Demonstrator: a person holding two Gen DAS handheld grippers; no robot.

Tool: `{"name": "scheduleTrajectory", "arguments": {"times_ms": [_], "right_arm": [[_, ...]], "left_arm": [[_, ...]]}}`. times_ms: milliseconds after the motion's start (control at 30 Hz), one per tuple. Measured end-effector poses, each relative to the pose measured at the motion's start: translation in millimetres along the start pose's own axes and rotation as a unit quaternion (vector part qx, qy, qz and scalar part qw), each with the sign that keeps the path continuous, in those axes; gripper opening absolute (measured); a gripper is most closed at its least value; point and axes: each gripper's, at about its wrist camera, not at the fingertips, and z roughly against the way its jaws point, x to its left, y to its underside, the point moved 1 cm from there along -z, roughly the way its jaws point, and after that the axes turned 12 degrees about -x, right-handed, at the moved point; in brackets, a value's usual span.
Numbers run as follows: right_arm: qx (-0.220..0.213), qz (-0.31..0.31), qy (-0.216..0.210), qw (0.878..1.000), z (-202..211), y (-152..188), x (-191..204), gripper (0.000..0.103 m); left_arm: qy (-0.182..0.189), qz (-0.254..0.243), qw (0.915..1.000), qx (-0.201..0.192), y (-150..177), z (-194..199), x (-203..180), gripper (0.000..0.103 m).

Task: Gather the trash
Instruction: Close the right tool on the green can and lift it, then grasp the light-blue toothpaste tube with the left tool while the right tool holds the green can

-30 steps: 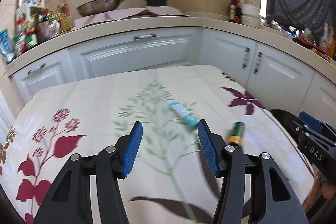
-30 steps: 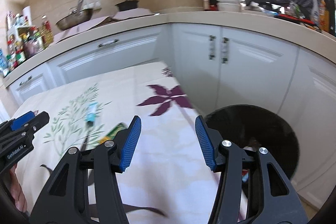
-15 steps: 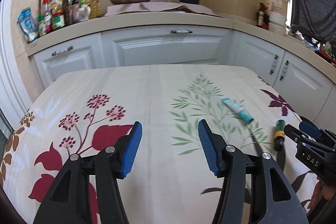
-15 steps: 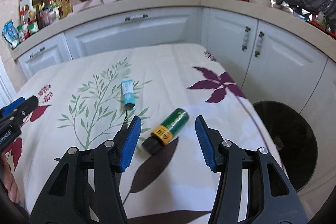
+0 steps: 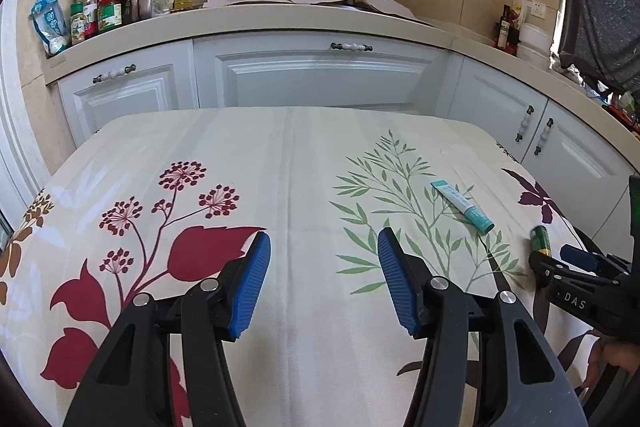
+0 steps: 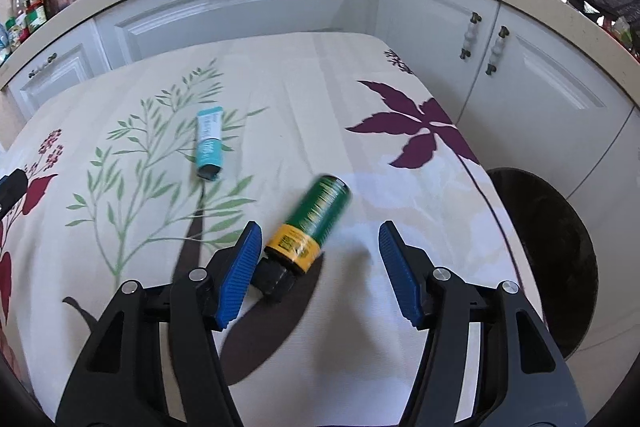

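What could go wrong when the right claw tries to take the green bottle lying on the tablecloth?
1. The round green bottle with the yellow band lies on its side, near the left finger of the open right claw, whose jaws have just been opening. A nudge may roll it.
2. It sits close to the flowered tablecloth's edge; rolling that way, it may fall beside the black bin.

Green bottle point(image 6: 322, 217) — yellow label; teal tube point(image 6: 209, 143); floral cream tablecloth point(image 6: 304, 87).
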Motion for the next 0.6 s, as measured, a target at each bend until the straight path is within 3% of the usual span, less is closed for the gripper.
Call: {"name": "scheduleTrajectory", "arguments": {"times_ms": [233,300,400,600], "right_arm": [[-0.006,-0.001,-0.009,1.000,-3,-7,-6,0.053],[-0.001,0.004,-0.016,1.000,-6,-8,-5,0.037],[0.010,0.006,-0.026,1.000,-10,-6,-3,0.026],[0.000,-0.002,-0.030,1.000,-5,-3,-8,0.023]], "left_arm": [[0.011,-0.003,0.9999,0.007,3,-5,-10,0.055],[0.014,-0.004,0.9998,0.009,3,-5,-13,0.055],[0.019,-0.005,0.9998,0.008,3,-4,-19,0.055],[0.029,-0.011,0.9995,0.011,2,-5,-33,0.056]]}}
